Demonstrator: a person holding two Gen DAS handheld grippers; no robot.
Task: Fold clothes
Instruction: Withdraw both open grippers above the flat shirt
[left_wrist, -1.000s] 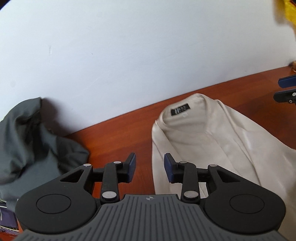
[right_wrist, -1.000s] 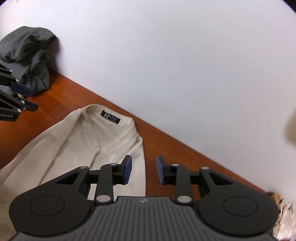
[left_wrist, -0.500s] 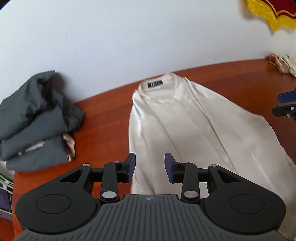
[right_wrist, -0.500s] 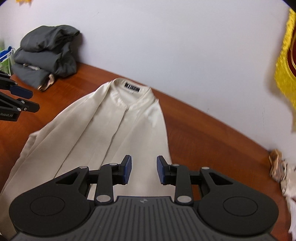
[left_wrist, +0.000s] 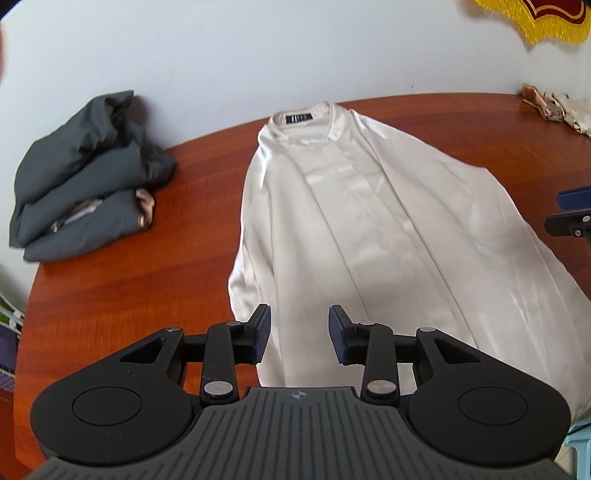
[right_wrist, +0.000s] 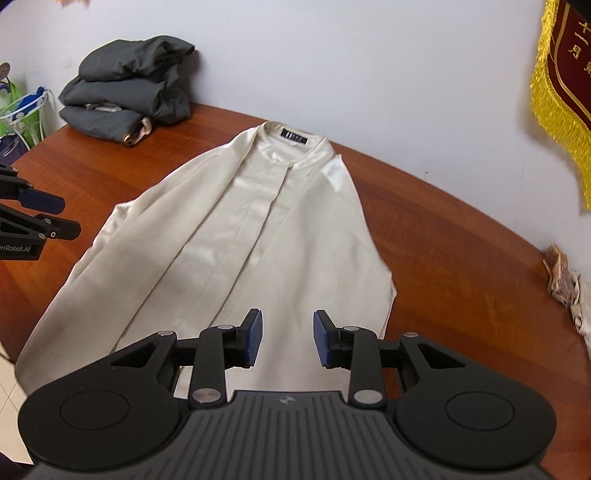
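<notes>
CHANGE: I have drawn both units back from the collar, so the whole shirt (left_wrist: 369, 236) now shows, flat on the table (left_wrist: 122, 291) | STATE: left hand-held gripper (left_wrist: 299, 338) and right hand-held gripper (right_wrist: 287, 341) both apart, empty | MEANING: no fold started; hem likely next.

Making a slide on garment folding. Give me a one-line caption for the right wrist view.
Open right tongs above a cream collared shirt spread on a wooden table, folded grey clothes behind.
</notes>
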